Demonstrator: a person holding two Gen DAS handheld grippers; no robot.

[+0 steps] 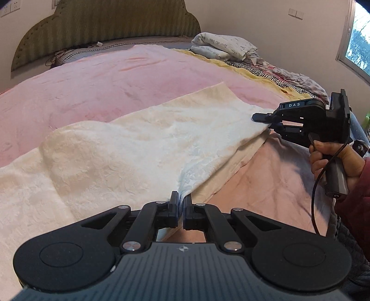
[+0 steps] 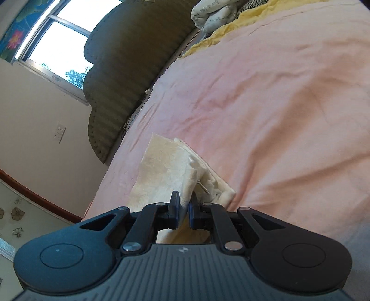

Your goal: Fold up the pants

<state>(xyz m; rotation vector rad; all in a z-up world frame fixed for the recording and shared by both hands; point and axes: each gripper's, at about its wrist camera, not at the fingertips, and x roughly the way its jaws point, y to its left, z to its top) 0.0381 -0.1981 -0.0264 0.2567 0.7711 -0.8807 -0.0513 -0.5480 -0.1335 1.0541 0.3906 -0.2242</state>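
1. Scanning left to right in the left wrist view, we find the padded headboard (image 1: 104, 20), the pink blanket (image 1: 92, 81) across the bed, a bundle of crumpled bedding (image 1: 224, 46) at the far right, and a window (image 1: 358, 39).
2. We see nothing lying on top of the cream pants (image 1: 129, 143), which are spread across the pink blanket.
3. We hold the left gripper (image 1: 181, 203) with its jaws clamped on the pants' near edge.
4. We hold the right gripper (image 2: 183, 206) with its jaws pinched on another pants edge, lifting it slightly.
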